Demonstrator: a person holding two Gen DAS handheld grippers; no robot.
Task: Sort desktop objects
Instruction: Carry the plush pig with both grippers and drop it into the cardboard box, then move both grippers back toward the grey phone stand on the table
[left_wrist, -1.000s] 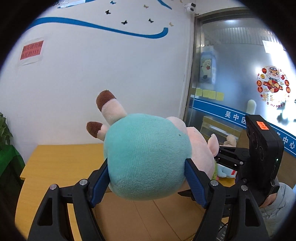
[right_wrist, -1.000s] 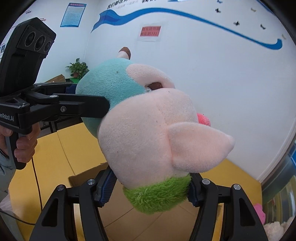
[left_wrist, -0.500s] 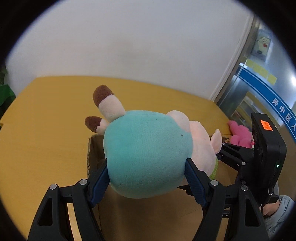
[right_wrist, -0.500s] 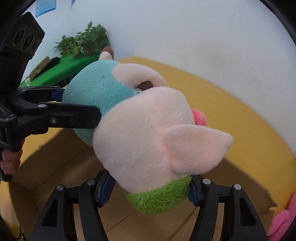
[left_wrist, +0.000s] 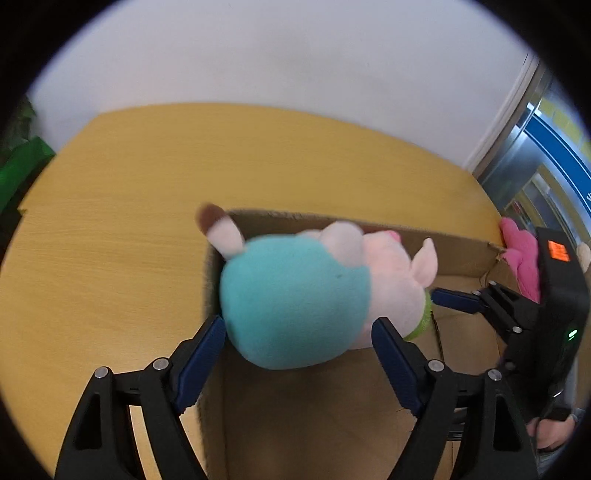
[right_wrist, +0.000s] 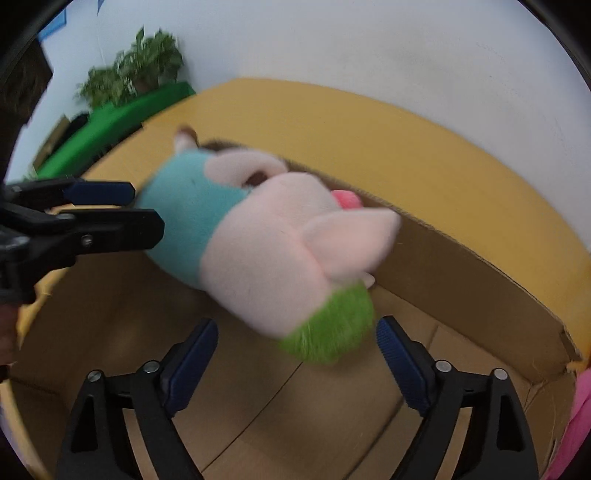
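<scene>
A plush pig (left_wrist: 317, 291) with a teal body, pale pink head and green collar is inside the open cardboard box (left_wrist: 369, 424), blurred, just beyond both grippers. My left gripper (left_wrist: 299, 365) is open, its blue pads apart from the teal body. My right gripper (right_wrist: 295, 365) is open below the pig's head (right_wrist: 273, 258) and green collar. The cardboard box wall (right_wrist: 461, 280) runs behind the pig. The left gripper's fingers (right_wrist: 110, 221) show at the left of the right wrist view.
The box stands on a yellow wooden table (left_wrist: 110, 221) against a white wall. A pink plush toy (left_wrist: 521, 258) lies beyond the box's right end, also visible in the right wrist view (right_wrist: 576, 424). A green-covered stand with plants (right_wrist: 129, 92) is at far left.
Both grippers held the pig above the table, tilted down over the box, then opened. The pig has left both grips and dropped into the box.
</scene>
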